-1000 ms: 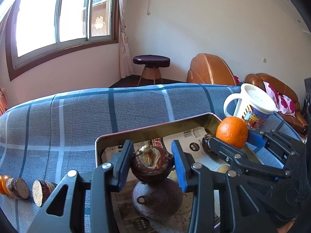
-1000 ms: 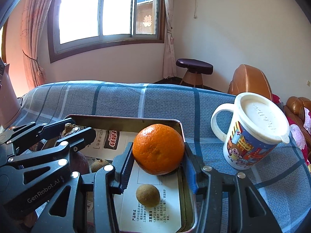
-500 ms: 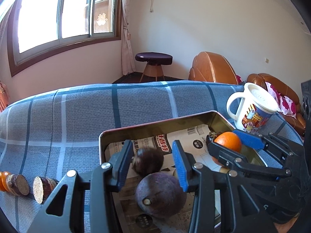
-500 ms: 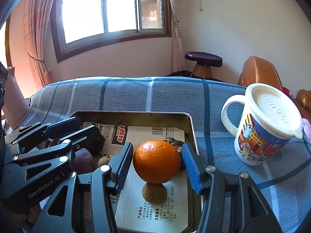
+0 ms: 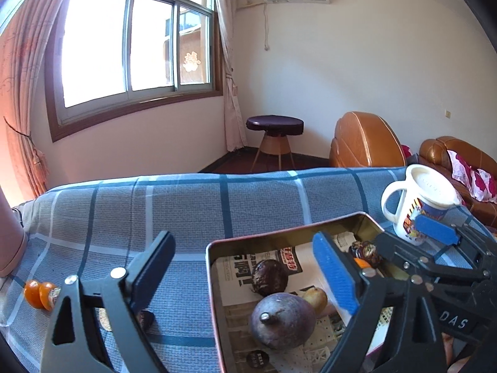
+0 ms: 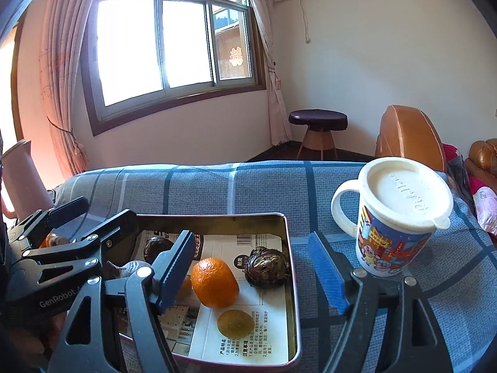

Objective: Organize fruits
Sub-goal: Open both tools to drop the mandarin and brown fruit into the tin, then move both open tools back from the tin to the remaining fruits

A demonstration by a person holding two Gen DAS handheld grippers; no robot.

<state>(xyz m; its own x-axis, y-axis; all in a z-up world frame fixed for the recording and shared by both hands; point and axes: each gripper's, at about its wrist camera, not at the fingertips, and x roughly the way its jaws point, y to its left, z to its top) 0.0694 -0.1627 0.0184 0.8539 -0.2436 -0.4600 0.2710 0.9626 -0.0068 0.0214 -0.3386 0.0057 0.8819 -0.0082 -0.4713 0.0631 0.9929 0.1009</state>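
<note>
A metal tray [image 5: 281, 233] lined with printed paper holds the fruit. In the left wrist view a small dark fruit [image 5: 269, 276], a large purple fruit [image 5: 282, 323] and a small yellowish fruit [image 5: 315, 300] lie in it. My left gripper [image 5: 242, 239] hovers above the tray's left rim, its jaws opening wide with nothing between the pads. In the right wrist view an orange [image 6: 214, 283], a dark wrinkled fruit [image 6: 267, 267] and a flat yellow-brown fruit [image 6: 235, 321] rest on the paper. My right gripper [image 6: 250, 239] is above the tray's right side, jaws opening, empty.
A lidded cartoon mug [image 6: 394, 227] stands right of the tray on the blue checked cloth [image 5: 186, 205]. Orange pieces [image 5: 38, 293] and cut slices [image 5: 146, 318] lie on the cloth at left. A pink jug [image 6: 21, 180] stands far left.
Both grippers let go: the dark fruit and the orange dropped from the pads into the tray. Both sets of jaws spread wide and both grippers drew up and back.
</note>
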